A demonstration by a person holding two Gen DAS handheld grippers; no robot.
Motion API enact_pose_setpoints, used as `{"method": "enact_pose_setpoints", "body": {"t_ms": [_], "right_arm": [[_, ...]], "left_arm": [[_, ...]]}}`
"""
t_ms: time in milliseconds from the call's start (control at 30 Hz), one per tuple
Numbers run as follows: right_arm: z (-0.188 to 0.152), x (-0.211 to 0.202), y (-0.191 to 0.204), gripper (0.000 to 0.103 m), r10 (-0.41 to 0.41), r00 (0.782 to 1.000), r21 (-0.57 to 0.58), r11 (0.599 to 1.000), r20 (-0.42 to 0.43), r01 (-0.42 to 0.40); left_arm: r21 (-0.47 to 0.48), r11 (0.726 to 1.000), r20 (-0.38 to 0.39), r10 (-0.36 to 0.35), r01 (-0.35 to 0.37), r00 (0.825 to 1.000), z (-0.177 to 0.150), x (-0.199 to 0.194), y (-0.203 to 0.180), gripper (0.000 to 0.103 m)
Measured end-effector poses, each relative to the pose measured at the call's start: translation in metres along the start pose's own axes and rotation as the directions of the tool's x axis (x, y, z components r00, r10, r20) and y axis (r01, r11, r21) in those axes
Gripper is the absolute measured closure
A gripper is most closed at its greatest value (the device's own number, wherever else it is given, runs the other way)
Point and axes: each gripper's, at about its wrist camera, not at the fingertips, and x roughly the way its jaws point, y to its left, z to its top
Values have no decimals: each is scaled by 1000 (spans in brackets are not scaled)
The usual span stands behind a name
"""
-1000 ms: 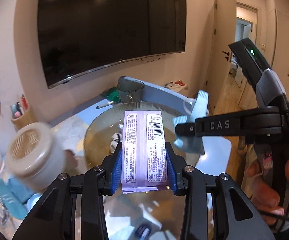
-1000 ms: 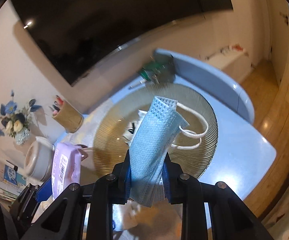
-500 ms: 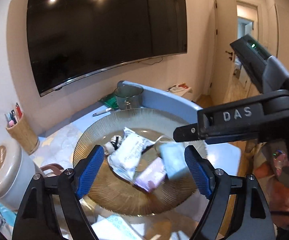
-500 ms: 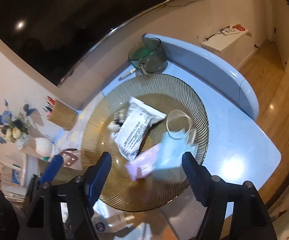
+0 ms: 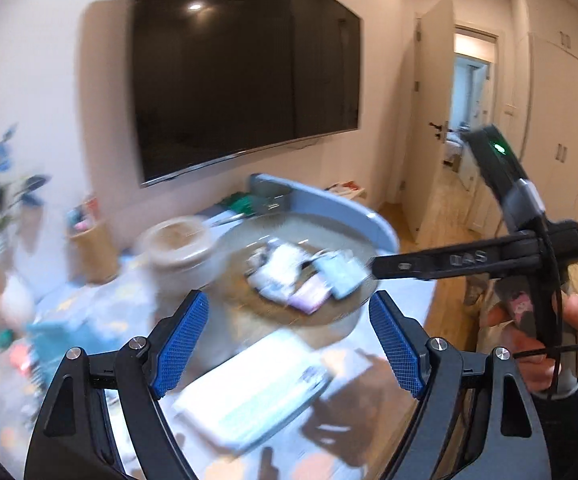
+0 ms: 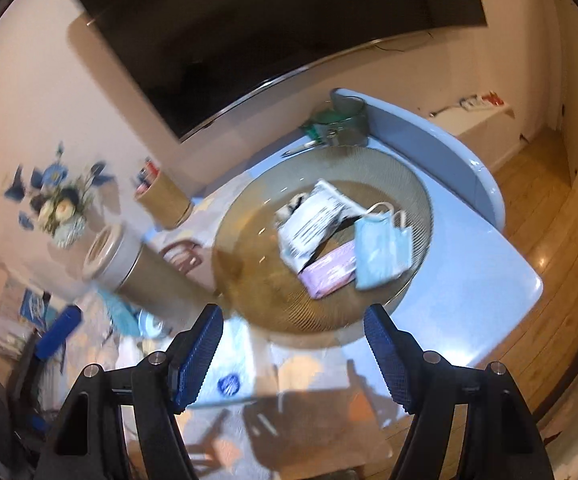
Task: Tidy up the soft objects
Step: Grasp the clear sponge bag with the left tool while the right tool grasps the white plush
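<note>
Jaws of the left gripper (image 5: 288, 340) and right gripper (image 6: 293, 354) gape empty, while the limp, light face mask (image 6: 381, 246) and slippery purple tissue pack (image 6: 331, 274), best pinched across its middle, lie centre-right in the glass plate (image 6: 249, 280).

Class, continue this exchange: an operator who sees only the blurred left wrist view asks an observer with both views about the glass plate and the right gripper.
Operator: My picture is smeared. What lies on the plate?
Observer: On the glass plate, a white packet, a purple pack and a blue mask lie bunched together. The mask's white ear loops show.
Operator: Is the right gripper carrying anything?
Observer: No. The right gripper has just been opening. Its fingers stand apart with nothing between them.
</note>
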Motion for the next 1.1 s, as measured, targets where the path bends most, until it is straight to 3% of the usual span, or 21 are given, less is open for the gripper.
{"method": "enact_pose_setpoints", "body": {"t_ms": [100,200,333,467,667,800,933,1100], "right_arm": [[-22,-1,24,32,18,1000,-53,998,10,-17],[-42,1,56,32,39,999,-120,992,12,-37],[-59,6,106,32,93,996,-214,972,-8,-93],[-70,11,163,32,140,990,-319,939,5,-131],[-98,56,230,24,210,976,-390,895,-58,-216],[-125,111,253,24,134,984,-455,873,-121,-175],[-146,159,254,24,77,968,-440,880,-238,-178],[-161,188,256,24,61,951,-404,896,-302,-186]], "left_arm": [[-54,994,-2,94,-94,996,-13,-35,44,21],[-116,974,14,200,-197,980,-24,-74,92,21],[-203,918,24,351,-339,936,-30,-123,150,22],[-255,853,-30,463,-455,886,-47,-149,194,22],[-279,809,-198,478,-517,856,-117,-114,250,22],[-325,766,-333,456,-555,825,-177,-78,278,22],[-406,737,-382,399,-539,834,-215,-68,297,22],[-463,718,-403,352,-520,845,-234,-60,309,22]]}}
